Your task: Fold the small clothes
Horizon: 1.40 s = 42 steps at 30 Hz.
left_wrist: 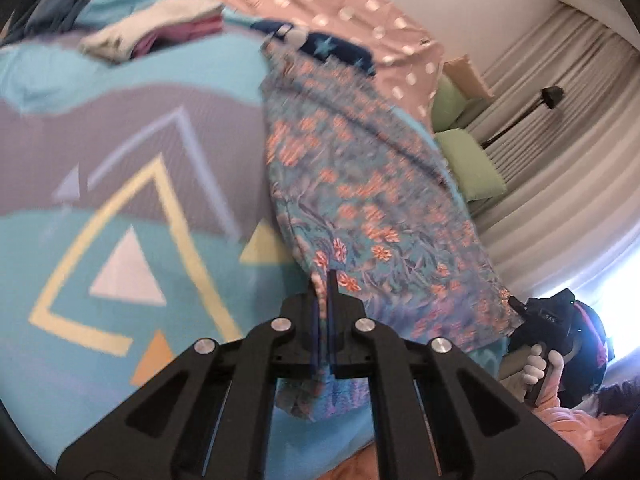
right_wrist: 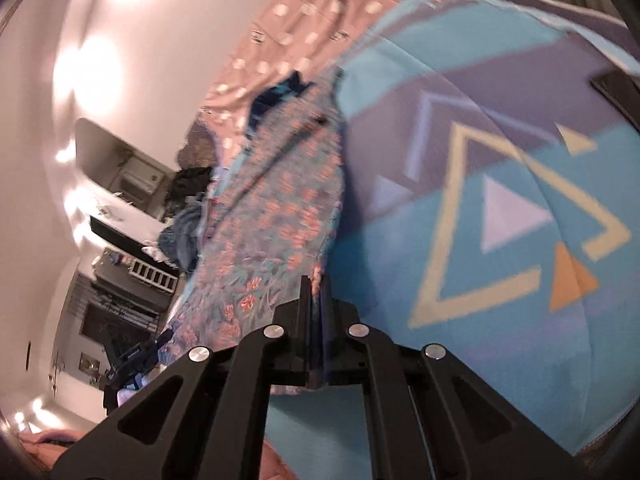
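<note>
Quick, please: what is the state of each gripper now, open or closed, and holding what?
Left gripper: closed, pinching the edge of the floral garment.
Right gripper: closed, pinching the same floral garment at another edge.

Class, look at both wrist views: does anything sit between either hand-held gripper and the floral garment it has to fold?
Nothing visible does. The left hand-held gripper is already shut on an edge of the floral garment, and the right hand-held gripper is shut on another edge. The garment lies over the patterned blanket.
</note>
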{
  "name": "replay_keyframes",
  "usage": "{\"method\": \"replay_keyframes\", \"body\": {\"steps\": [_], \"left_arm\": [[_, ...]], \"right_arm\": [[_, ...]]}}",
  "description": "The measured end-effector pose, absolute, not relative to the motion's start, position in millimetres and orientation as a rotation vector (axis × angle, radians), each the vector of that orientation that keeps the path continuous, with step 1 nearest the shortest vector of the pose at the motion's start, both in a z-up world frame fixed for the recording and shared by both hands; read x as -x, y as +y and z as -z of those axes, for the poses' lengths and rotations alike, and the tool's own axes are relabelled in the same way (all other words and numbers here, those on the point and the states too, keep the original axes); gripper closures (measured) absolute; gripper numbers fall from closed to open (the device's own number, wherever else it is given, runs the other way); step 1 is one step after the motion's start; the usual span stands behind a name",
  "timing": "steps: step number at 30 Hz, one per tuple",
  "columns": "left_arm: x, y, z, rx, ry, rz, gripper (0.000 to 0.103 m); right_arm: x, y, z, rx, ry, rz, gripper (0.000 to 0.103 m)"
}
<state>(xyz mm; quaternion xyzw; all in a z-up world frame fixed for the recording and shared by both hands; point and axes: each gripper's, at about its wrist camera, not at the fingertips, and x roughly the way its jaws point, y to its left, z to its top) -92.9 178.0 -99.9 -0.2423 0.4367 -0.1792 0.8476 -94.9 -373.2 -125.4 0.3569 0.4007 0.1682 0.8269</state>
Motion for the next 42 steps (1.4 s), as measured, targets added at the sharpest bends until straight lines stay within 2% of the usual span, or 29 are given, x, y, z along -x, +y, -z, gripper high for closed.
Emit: {"method": "replay_keyframes", "body": {"steps": [4, 7, 8, 10, 11, 15, 16, 17, 18, 20, 23, 28, 42], "left_arm": [[94.7, 181.2, 111.6, 0.524, 0.959, 0.384, 0.099], [94.7, 178.3, 115.8, 0.499, 0.991, 0.379, 0.089], [96.2, 178.7, 117.4, 0.498, 0.992, 0.383, 0.088], [98.9, 179.8, 119.4, 0.503, 0.999, 0.387, 0.088], [100.3, 180.8, 120.1, 0.512, 1.004, 0.389, 0.088], [107.1, 180.7, 122.5, 0.499, 1.024, 0.396, 0.088], [107.5, 178.7, 121.3, 0.485, 1.023, 0.396, 0.088], [106.3, 176.2, 119.5, 0.468, 1.019, 0.398, 0.091], [104.6, 174.7, 117.8, 0.470, 1.012, 0.403, 0.099], [100.8, 173.2, 106.7, 0.519, 0.970, 0.448, 0.100], [99.9, 176.6, 61.6, 0.506, 0.811, 0.485, 0.100], [94.3, 182.0, 3.6, 0.467, 0.633, 0.504, 0.100], [38.0, 182.0, -21.1, 0.483, 0.579, 0.503, 0.100]], "right_arm": [[95.1, -373.7, 124.2, -0.758, 0.850, -0.367, 0.099], [92.0, -368.5, 122.4, -0.724, 0.872, -0.386, 0.095], [90.6, -366.2, 124.3, -0.709, 0.894, -0.387, 0.095], [90.0, -361.7, 132.4, -0.663, 0.958, -0.361, 0.069], [91.0, -359.1, 134.6, -0.650, 0.966, -0.363, 0.069], [96.4, -357.4, 135.1, -0.637, 0.961, -0.375, 0.069], [96.9, -356.8, 135.4, -0.629, 0.960, -0.375, 0.072], [95.7, -354.8, 136.1, -0.634, 0.964, -0.377, 0.080], [96.1, -354.9, 136.5, -0.662, 0.963, -0.392, 0.098], [93.1, -358.4, 127.0, -0.746, 0.896, -0.431, 0.098], [96.3, -370.1, 84.7, -0.809, 0.705, -0.521, 0.098], [88.2, -373.8, 41.7, -0.755, 0.581, -0.543, 0.098], [15.7, -363.5, 5.4, -0.682, 0.516, -0.542, 0.098]]}}
